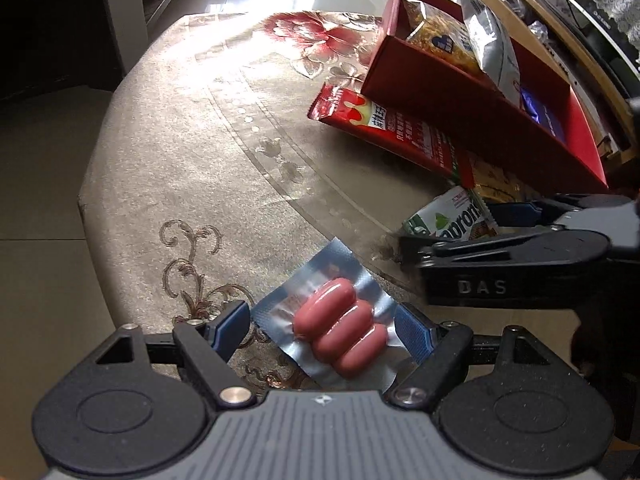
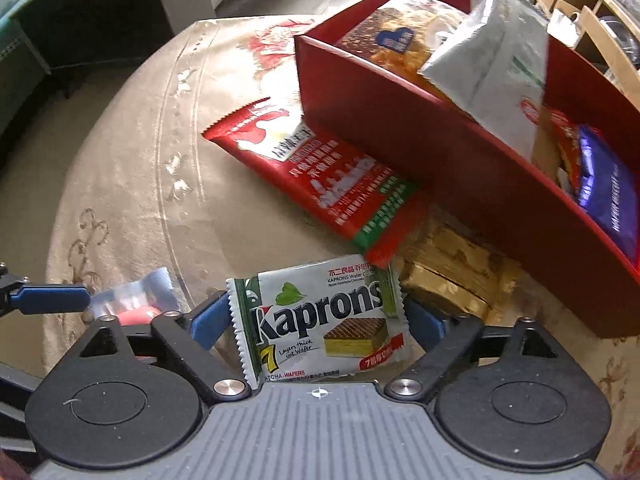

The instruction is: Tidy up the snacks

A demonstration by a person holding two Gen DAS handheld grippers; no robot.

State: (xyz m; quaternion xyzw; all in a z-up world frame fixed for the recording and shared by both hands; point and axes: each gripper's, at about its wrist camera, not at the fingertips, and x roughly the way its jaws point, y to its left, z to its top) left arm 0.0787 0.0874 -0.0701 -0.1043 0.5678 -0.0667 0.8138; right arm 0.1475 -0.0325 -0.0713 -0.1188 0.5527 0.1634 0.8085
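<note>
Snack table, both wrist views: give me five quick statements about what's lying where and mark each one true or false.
1. The sausage pack holds three pink sausages. True.
2. The Kaprons wafer packet lies inside the red box. False: it lies on the tablecloth, between the fingers of the right gripper.
3. The long red packet lies on the table against the red box's outer wall. True.
4. The red box is empty. False: several packets are in it, among them a silver bag and a blue packet.
5. The left gripper is shut tight with nothing between its fingers. False: its fingers stand apart on either side of the sausage pack.
</note>
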